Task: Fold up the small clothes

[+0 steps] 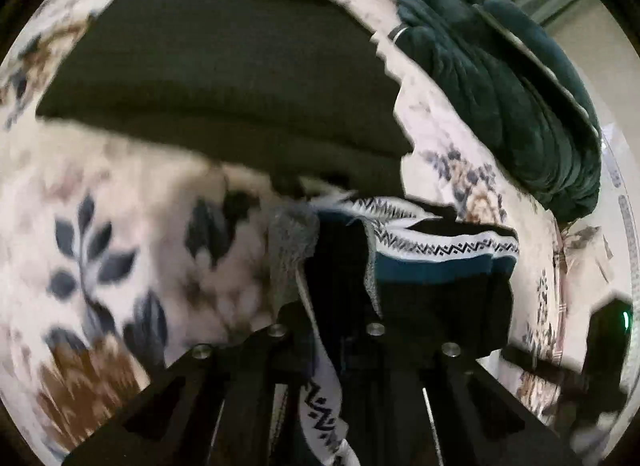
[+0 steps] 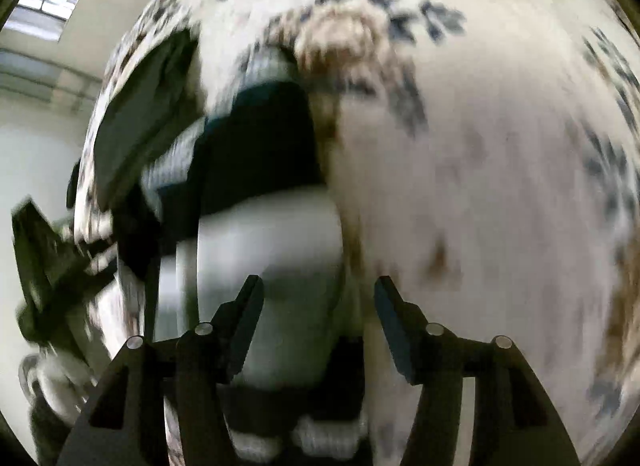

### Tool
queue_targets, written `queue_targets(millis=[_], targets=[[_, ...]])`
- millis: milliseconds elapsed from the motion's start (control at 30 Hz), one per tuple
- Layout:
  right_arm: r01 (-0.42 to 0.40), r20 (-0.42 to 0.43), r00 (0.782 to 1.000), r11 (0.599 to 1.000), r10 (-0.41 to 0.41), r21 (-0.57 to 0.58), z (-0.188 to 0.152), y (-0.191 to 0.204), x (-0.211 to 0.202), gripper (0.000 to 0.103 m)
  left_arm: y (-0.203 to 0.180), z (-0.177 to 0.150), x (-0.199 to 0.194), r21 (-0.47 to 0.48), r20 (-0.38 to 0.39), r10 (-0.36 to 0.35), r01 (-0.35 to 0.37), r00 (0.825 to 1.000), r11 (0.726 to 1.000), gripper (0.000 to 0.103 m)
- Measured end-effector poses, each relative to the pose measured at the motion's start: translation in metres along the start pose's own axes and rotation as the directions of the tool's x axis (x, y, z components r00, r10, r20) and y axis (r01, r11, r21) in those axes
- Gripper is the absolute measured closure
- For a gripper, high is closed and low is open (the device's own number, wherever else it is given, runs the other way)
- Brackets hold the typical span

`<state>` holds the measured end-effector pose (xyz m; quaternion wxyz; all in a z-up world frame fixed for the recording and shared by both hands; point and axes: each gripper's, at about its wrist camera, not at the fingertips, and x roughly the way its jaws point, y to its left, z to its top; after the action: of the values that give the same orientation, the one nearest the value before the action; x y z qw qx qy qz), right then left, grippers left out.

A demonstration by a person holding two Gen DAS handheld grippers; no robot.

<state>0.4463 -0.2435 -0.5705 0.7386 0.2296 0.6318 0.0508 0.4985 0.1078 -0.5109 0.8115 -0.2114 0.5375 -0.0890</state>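
Observation:
In the left wrist view my left gripper [image 1: 332,306] is shut on a small dark garment [image 1: 436,278] with a teal band and a white zigzag waistband, held just above the floral bedsheet [image 1: 120,225]. In the right wrist view my right gripper [image 2: 318,298] is open and empty. It hovers over the same garment [image 2: 256,145], whose pale grey-white part [image 2: 272,238] lies between and ahead of the fingers. That view is blurred by motion.
A large dark cloth [image 1: 224,77] lies flat on the sheet behind the garment. A heap of dark green clothes [image 1: 500,85] sits at the far right. The left gripper's black body [image 2: 44,258] shows at the left of the right wrist view.

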Motion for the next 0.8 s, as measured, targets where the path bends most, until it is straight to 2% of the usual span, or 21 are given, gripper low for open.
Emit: queue_targets(millis=[67, 100, 133, 167, 200, 233, 300, 367, 433, 500, 533, 567, 600, 667, 733, 800], targets=[[-0.025, 0.009, 1.000, 1.000, 0.025, 0.018, 0.033, -0.002, 0.012, 0.043, -0.003, 0.004, -0.020, 0.039, 0.077, 0.011, -0.014, 0.997, 0.999, 0.098], [-0.026, 0.011, 1.000, 0.999, 0.025, 0.027, 0.045, -0.005, 0.013, 0.045, -0.001, 0.009, -0.024, 0.039, 0.090, 0.005, -0.009, 0.996, 0.999, 0.098], [-0.029, 0.027, 0.999, 0.999, 0.028, 0.032, 0.057, -0.005, 0.015, 0.052, 0.002, 0.015, -0.024, 0.030, 0.098, 0.014, -0.017, 0.995, 0.999, 0.098], [-0.043, 0.044, 0.998, 0.999, 0.042, 0.019, 0.065, -0.002, 0.016, 0.089, 0.011, 0.022, -0.023, 0.011, 0.099, 0.014, -0.015, 0.995, 1.000, 0.098], [-0.040, 0.046, 0.998, 0.999, 0.040, 0.004, 0.066, 0.008, 0.025, 0.100, 0.017, 0.030, -0.016, -0.005, 0.090, 0.020, -0.019, 0.996, 1.000, 0.098], [-0.037, 0.056, 0.998, 0.999, 0.037, -0.010, 0.073, 0.011, 0.026, 0.100, 0.025, 0.034, -0.010, -0.021, 0.084, 0.036, -0.034, 0.996, 0.999, 0.098], [-0.014, 0.084, 0.996, 0.999, 0.017, -0.029, 0.079, 0.023, 0.032, 0.101, 0.040, 0.043, 0.015, -0.037, 0.025, 0.049, -0.048, 0.999, 0.998, 0.097], [0.035, 0.076, 0.997, 0.999, -0.033, -0.030, 0.086, 0.029, 0.045, 0.101, 0.049, 0.045, 0.038, -0.036, -0.031, 0.073, -0.074, 0.997, 0.997, 0.096], [0.046, 0.049, 0.998, 0.999, -0.045, -0.017, 0.083, 0.022, 0.052, 0.101, 0.055, 0.045, 0.047, -0.050, -0.086, 0.049, -0.054, 0.995, 0.997, 0.092], [0.040, 0.008, 0.999, 0.999, -0.039, -0.016, 0.084, 0.018, 0.058, 0.099, 0.058, 0.042, 0.033, -0.084, -0.078, 0.024, -0.030, 0.997, 0.996, 0.080], [0.031, -0.013, 0.999, 0.999, -0.031, -0.005, 0.083, 0.016, 0.057, 0.096, 0.060, 0.038, 0.023, -0.099, -0.071, 0.003, -0.010, 0.997, 0.995, 0.072], [0.021, -0.036, 0.999, 1.000, -0.021, 0.013, 0.080, 0.013, 0.053, 0.085, 0.061, 0.029, 0.003, -0.120, -0.056, -0.012, 0.006, 0.998, 0.993, 0.062], [0.009, -0.039, 0.999, 1.000, -0.008, 0.020, 0.076, 0.011, 0.048, 0.066, 0.062, 0.018, -0.015, -0.131, -0.040, -0.032, 0.026, 0.999, 0.991, 0.058], [-0.023, -0.045, 0.999, 0.999, 0.025, 0.030, 0.060, 0.005, 0.030, 0.050, 0.063, -0.011, -0.053, -0.153, -0.015, -0.056, 0.053, 0.998, 0.987, 0.048], [-0.047, -0.085, 0.995, 0.998, 0.050, 0.031, 0.030, -0.004, 0.007, 0.050, 0.063, -0.042, -0.078, -0.164, -0.025, -0.082, 0.077, 0.996, 0.983, 0.048], [-0.053, -0.126, 0.990, 0.998, 0.057, 0.034, -0.003, -0.011, -0.010, 0.045, 0.063, -0.083, -0.104, -0.164, -0.065, -0.062, 0.051, 0.996, 0.985, 0.048]])
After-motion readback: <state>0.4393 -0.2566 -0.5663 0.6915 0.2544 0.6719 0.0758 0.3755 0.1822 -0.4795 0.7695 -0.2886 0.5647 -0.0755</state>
